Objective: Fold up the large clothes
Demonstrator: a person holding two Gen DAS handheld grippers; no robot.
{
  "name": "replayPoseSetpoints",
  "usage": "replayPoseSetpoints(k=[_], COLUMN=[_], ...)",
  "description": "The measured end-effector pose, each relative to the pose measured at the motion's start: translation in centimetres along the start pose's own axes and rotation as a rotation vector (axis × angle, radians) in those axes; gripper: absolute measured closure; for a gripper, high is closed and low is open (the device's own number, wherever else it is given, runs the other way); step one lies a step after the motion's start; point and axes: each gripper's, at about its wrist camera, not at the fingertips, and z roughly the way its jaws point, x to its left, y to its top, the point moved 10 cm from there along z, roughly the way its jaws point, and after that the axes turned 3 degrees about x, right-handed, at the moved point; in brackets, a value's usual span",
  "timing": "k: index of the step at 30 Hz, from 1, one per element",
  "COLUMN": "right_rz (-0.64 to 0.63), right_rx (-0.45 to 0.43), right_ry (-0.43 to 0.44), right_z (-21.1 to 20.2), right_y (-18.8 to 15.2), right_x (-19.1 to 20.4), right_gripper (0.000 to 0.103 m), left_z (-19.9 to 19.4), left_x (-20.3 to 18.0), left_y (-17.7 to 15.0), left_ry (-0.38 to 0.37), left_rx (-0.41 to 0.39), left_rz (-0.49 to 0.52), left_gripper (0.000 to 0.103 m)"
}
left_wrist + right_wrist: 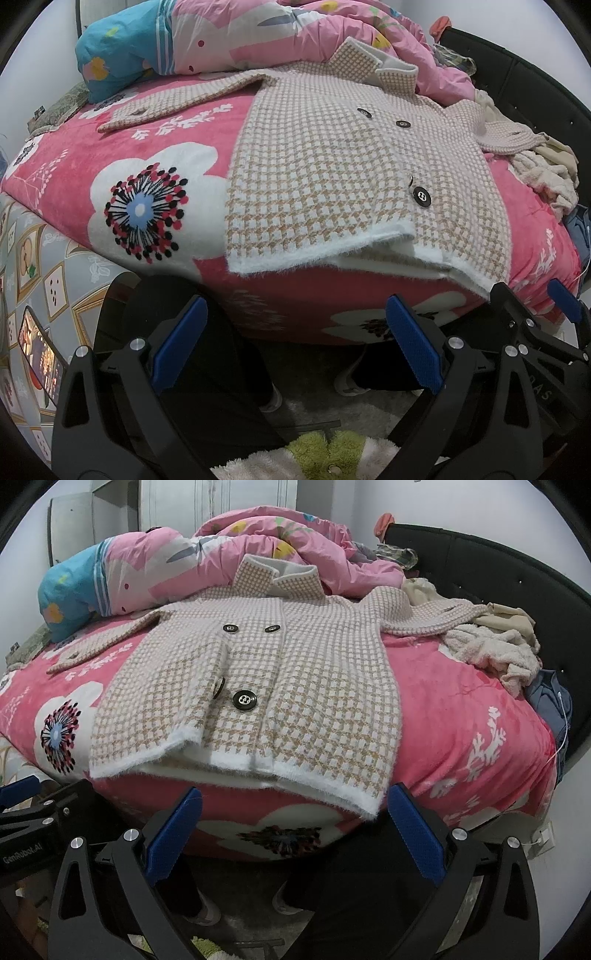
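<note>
A beige-and-white checked coat [332, 162] [266, 686] with black buttons lies flat, front up, on the pink flowered bedspread [74, 155] [461, 709]. Its fuzzy white hem hangs at the bed's near edge and its collar points to the far side. One sleeve [177, 99] stretches left, the other [436, 616] right. My left gripper [295, 347] is open below the hem, off the bed edge, holding nothing. My right gripper [295, 834] is open just below the hem's right corner, also empty. The right gripper's fingers [561, 295] show at the far right of the left wrist view.
A pink and blue quilt [207, 37] [221, 554] is piled behind the collar. Cream and blue clothes [498, 650] heap at the right by the black headboard [517, 583]. A person's legs and shoes [351, 380] stand below the bed. A phone [40, 354] lies at left.
</note>
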Motion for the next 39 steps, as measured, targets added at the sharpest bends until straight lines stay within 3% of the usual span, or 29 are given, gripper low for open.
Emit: replayPoseSetpoints(k=[28,39], right_rz=[-0.017,-0.046], right_rx=[-0.001,-0.047], right_ry=[0.001,-0.041], right_z=[0.0,-0.1], right_y=[-0.2,1.1], right_x=[0.8,-0.5], right_gripper=[0.005,0.005], left_z=[-0.1,0.5], left_x=[0.8,2.7], left_y=[0.1,1.5], left_ry=[0.011,0.071], left_rx=[-0.005,-0.025], left_rz=[-0.008,-0.046], left_gripper=[0.009,0.009])
